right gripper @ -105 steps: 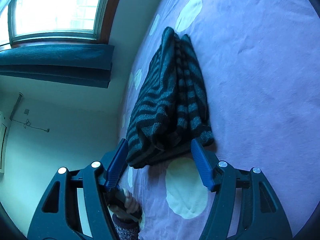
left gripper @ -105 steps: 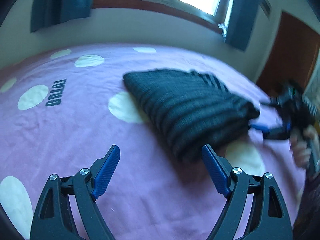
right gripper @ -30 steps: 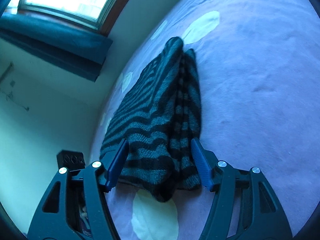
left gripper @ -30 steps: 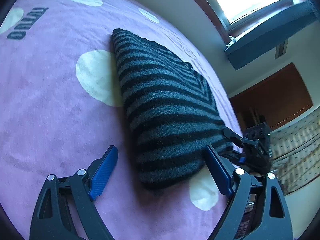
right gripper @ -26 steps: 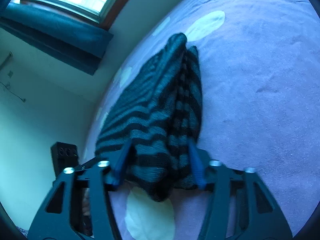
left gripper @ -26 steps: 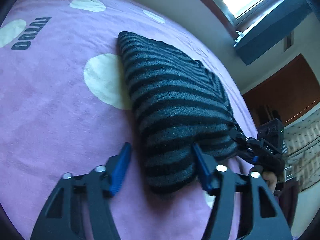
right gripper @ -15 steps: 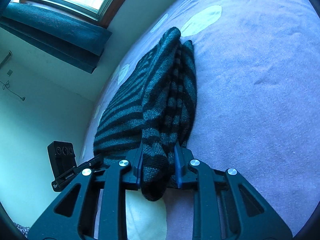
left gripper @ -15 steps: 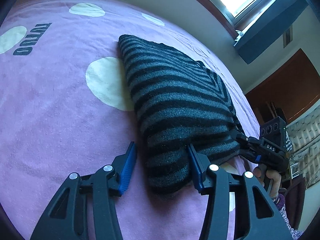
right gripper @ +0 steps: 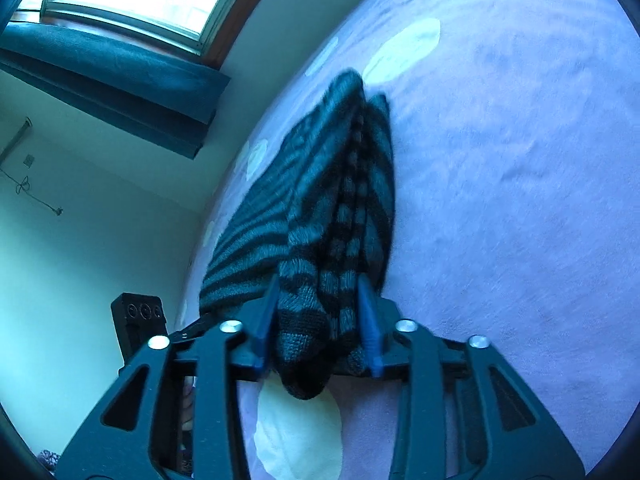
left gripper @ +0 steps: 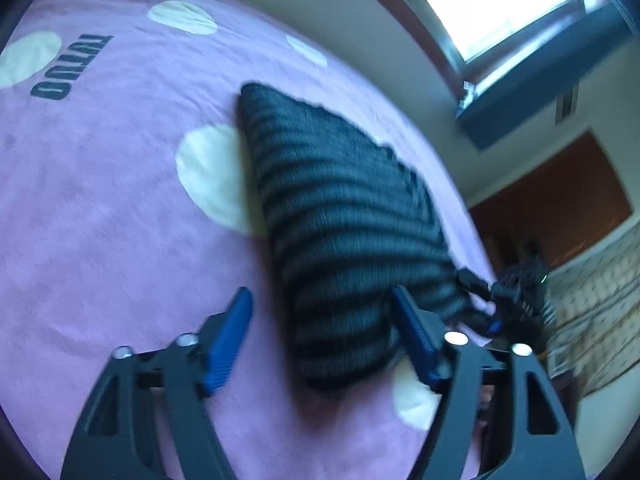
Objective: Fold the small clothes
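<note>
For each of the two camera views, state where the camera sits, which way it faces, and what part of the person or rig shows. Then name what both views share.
Left wrist: sits on the left gripper, faces along the pink spotted blanket toward the window; right gripper beyond the sweater.
Right wrist: sits on the right gripper, jaws around a fold; left gripper's camera box shows.
Shared: folded striped sweater.

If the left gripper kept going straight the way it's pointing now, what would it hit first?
Most likely the near end of the folded striped sweater. The left gripper, jaws just reopened, has that edge between its fingers with no pad pressing. Beneath lies the purple blanket; blur leaves depth uncertain.
</note>
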The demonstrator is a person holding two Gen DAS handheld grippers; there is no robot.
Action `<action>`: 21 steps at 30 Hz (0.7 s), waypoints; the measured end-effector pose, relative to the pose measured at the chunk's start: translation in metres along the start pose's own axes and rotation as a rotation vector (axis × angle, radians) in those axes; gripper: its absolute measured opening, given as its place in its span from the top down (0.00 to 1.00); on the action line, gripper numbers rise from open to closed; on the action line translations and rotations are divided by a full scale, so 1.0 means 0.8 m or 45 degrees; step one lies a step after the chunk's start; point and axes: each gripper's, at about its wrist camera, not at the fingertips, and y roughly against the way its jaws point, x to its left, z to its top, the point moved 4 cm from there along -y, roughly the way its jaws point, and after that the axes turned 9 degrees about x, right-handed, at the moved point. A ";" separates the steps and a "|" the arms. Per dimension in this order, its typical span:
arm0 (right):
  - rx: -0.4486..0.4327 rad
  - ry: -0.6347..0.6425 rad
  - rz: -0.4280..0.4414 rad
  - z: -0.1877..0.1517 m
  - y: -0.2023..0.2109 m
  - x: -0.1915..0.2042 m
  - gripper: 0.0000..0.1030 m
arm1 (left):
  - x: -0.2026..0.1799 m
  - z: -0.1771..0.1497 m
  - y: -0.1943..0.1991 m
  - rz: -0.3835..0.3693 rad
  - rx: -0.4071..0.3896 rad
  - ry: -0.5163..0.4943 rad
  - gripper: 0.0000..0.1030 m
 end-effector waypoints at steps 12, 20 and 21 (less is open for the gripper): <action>0.099 0.056 0.042 0.072 -0.055 -0.003 0.38 | 0.006 0.076 -0.055 -0.095 0.109 0.008 0.25; 0.143 0.192 -0.059 0.070 -0.077 0.008 0.56 | -0.001 0.076 -0.068 0.053 0.079 -0.072 0.53; 0.141 0.193 -0.066 0.070 -0.077 0.007 0.62 | -0.001 0.074 -0.066 0.058 0.078 -0.071 0.55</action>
